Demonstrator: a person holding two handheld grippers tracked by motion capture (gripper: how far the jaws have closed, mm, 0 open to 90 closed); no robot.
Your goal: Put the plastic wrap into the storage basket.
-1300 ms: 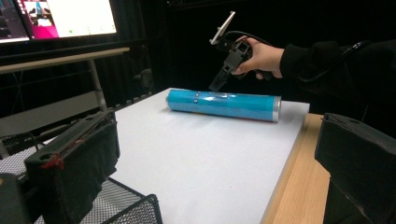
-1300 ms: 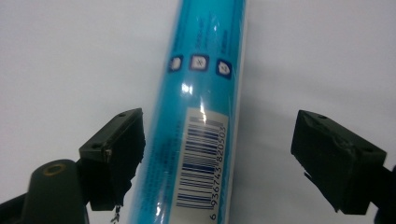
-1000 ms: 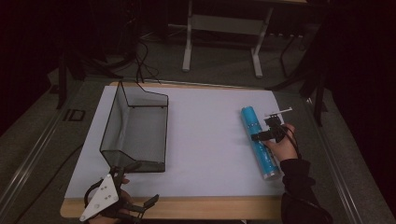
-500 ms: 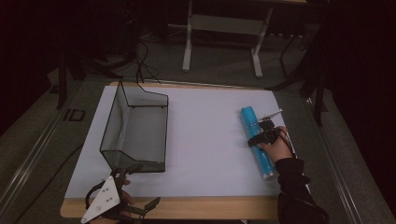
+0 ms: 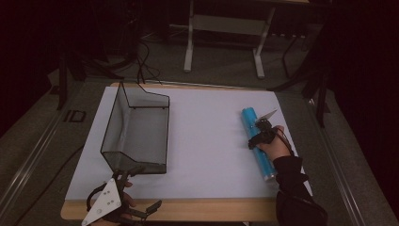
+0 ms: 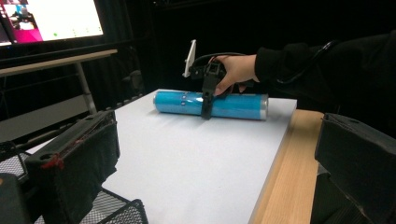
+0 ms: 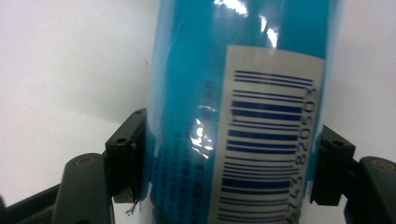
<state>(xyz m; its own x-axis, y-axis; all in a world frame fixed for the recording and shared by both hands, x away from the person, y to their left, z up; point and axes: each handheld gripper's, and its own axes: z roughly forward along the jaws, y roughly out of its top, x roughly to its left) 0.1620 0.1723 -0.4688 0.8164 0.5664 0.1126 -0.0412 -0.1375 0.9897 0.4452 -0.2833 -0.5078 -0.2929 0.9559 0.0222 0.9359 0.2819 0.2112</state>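
A blue cylindrical can with a barcode label lies on its side on the white mat at the right. My right gripper comes down over its middle, and in the right gripper view both jaws press the sides of the can. From the left gripper view, the can lies across the far end with the right gripper and a hand on it. My left gripper hovers at the table's front left edge, jaws spread wide with nothing between them.
A black wire mesh basket stands on the left of the white mat, its corner just below my left jaw. The wooden table edge runs along the front. Table legs and cables lie on the floor beyond.
The right gripper has slid a little toward the near end of the can and settled around it. The left gripper has shifted slightly right along the front edge.
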